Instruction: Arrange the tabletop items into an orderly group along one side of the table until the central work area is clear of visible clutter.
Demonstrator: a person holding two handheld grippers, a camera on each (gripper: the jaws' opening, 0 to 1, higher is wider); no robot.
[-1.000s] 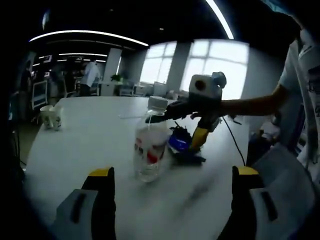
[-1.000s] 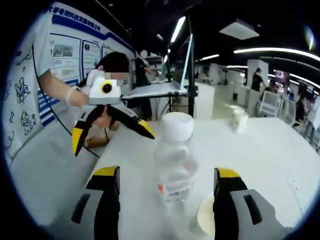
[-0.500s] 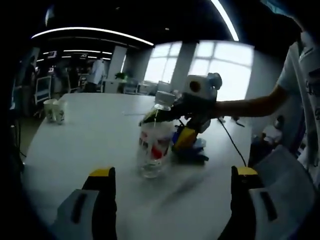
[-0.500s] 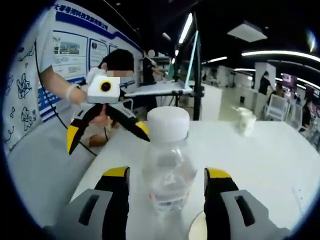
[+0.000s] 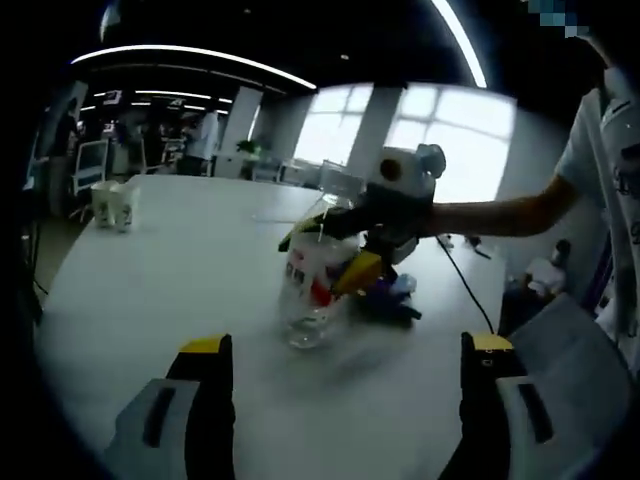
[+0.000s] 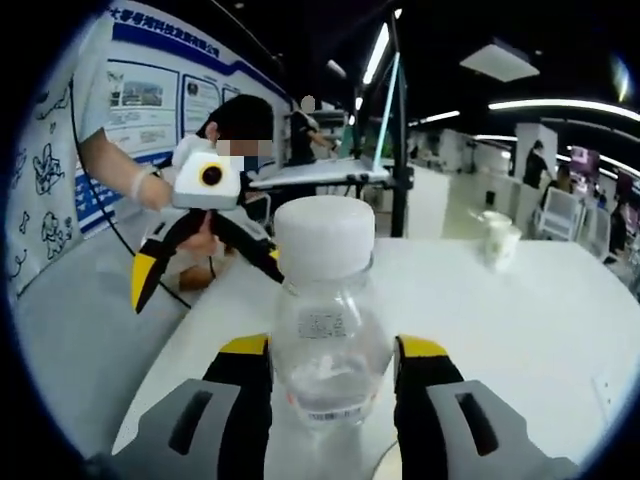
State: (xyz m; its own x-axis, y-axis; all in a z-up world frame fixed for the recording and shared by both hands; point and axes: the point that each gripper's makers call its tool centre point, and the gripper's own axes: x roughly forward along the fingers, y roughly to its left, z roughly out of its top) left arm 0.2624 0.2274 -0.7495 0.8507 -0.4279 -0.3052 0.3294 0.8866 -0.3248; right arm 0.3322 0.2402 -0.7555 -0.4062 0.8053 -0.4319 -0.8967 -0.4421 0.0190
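Observation:
A clear water bottle (image 6: 330, 345) with a white cap and red-and-blue label stands upright on the white table (image 5: 170, 270). My right gripper (image 6: 332, 347) has its yellow-tipped jaws pressed on the bottle's two sides, below the shoulder. From the left gripper view the same bottle (image 5: 308, 295) stands mid-table with the right gripper (image 5: 325, 256) clamped on it from the right. My left gripper (image 5: 345, 345) is open, a short way in front of the bottle, with nothing between its jaws. It also appears as the left gripper (image 6: 205, 275), held open above the table's left edge.
A blue-and-dark item (image 5: 392, 296) lies just behind the bottle. Paper cups (image 5: 110, 205) stand near the table's far left edge, and a paper cup (image 6: 500, 242) shows far right in the right gripper view. A person (image 5: 600, 190) stands at the table's right side.
The right gripper moved forward around the bottle and its jaws narrowed until they touch its sides. The left gripper stayed open; its view shifted slightly.

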